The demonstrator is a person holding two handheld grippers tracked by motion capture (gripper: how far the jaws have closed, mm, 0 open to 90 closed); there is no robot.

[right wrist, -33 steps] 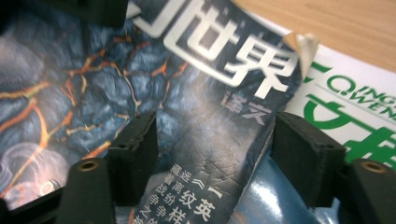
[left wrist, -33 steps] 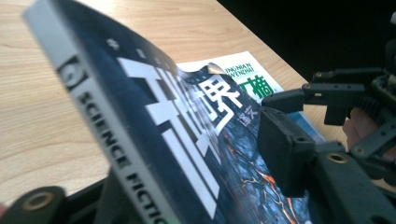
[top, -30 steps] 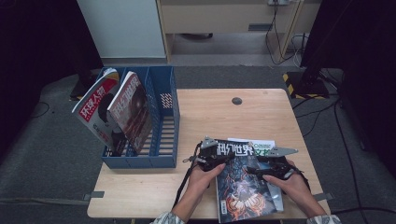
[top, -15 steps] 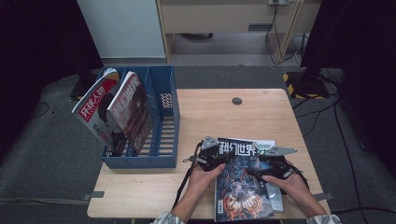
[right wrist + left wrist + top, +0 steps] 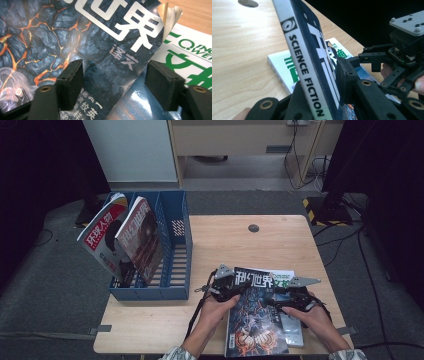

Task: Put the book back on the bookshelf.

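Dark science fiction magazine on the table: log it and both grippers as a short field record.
magazine: dark science fiction magazine, spine edge lifted, lying on a green-and-white magazine
left gripper: left gripper, jaws just been closing, clamped on the magazine's spine
right gripper: right gripper, jaws apart over the cover's right edge, just been closing, pads not pressing
stack below: a glossy blue magazine shows under the cover's edge
rack: blue file rack at table's left, two magazines leaning in it
surface: wooden table
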